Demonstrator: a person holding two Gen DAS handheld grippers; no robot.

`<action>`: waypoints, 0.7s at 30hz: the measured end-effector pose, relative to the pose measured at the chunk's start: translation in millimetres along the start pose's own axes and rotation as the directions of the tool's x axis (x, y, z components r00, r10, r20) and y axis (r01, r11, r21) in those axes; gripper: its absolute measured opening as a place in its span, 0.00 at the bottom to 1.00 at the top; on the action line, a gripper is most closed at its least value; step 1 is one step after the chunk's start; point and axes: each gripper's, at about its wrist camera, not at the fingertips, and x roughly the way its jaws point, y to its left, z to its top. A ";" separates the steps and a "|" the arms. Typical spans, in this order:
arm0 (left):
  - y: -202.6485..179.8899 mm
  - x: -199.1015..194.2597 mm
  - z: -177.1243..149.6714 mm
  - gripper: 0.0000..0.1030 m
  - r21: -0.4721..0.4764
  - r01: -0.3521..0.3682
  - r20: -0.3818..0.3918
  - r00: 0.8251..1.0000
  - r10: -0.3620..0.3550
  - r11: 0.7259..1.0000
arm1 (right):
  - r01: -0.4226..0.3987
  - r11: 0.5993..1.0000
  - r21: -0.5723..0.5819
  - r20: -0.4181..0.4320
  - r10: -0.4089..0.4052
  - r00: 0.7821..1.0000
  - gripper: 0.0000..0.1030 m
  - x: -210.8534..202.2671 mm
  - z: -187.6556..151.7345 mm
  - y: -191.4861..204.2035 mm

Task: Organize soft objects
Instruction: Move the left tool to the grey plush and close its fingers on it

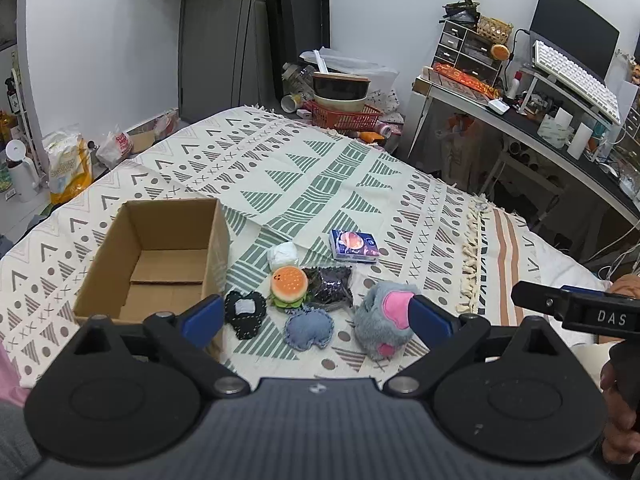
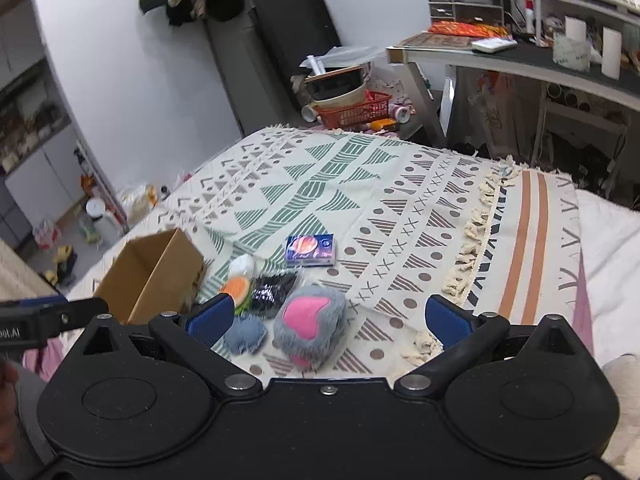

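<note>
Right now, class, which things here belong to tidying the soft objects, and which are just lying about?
Belongs to the job:
cardboard box
burger plush
grey and pink plush
denim cushion
black pouch
white soft bundle
dark sequin pouch

Just lying about:
red basket
keyboard
white jug

I'm looking across a bed covered by a patterned blanket (image 1: 320, 168) toward white walls (image 1: 100, 40). A dark tall cabinet (image 1: 224, 32) is standing at the back, a red basket (image 1: 344, 114) with stacked bowls is sitting beyond the bed, and a cluttered desk (image 1: 532, 128) with a white keyboard (image 1: 576, 76) is running along the right.
</note>
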 end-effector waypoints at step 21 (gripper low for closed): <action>-48.9 90.8 4.2 0.46 -0.062 0.050 -0.073 0.996 -0.055 0.997 | -0.031 0.954 0.297 -0.103 0.064 0.993 0.42 81.0 -21.1 -75.8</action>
